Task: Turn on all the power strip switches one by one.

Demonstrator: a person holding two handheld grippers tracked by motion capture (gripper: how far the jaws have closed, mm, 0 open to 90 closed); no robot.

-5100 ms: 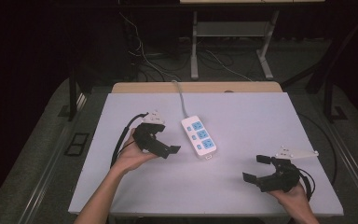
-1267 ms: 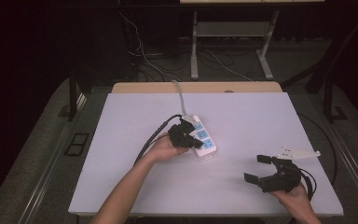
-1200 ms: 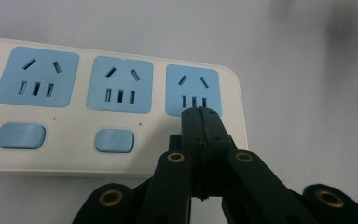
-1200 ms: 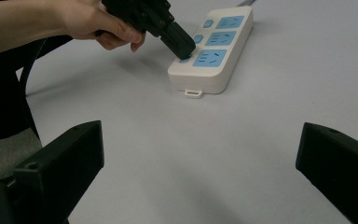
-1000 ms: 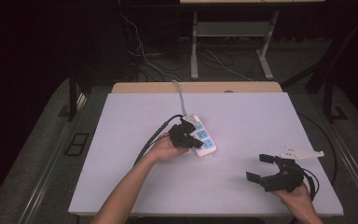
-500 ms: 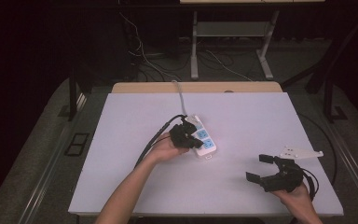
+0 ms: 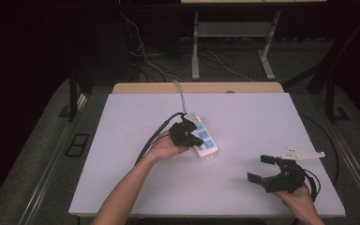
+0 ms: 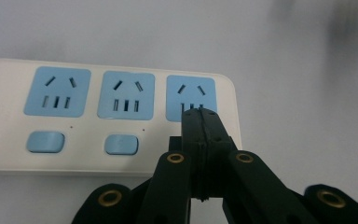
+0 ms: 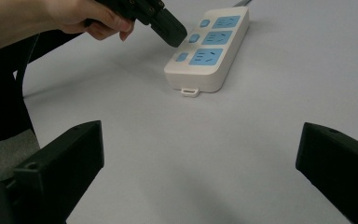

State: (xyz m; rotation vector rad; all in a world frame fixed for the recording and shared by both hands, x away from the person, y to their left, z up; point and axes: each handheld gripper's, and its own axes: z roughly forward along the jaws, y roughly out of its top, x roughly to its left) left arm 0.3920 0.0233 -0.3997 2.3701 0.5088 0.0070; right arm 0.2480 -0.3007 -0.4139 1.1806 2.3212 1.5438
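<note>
Left gripper (image 8: 200, 116): jaws pressed together, tip poking down at the power strip (image 8: 107, 116) switch nearest its end.
Right gripper (image 7: 266, 169): jaws spread, resting at 4 o'clock on the counter (image 7: 122, 154).
Left to do: I think the other two switches.

- 1 white power strip (image 7: 201, 138) lies on the table (image 7: 122, 178)
- 3 blue socket faces (image 8: 126, 95) sit in a row on it
- 2 blue switch buttons (image 8: 120, 144) are plain in the left gripper view; the right gripper view shows 3 (image 9: 182, 57)
- 2 grippers are over the table: 1 left gripper (image 7: 187, 133) and 1 right gripper (image 7: 262, 169)
- 2 hands hold them, 1 each: left hand (image 7: 166, 147), right hand (image 7: 300, 199)
- 1 white cord (image 7: 180, 95) leaves the strip's far end
</note>
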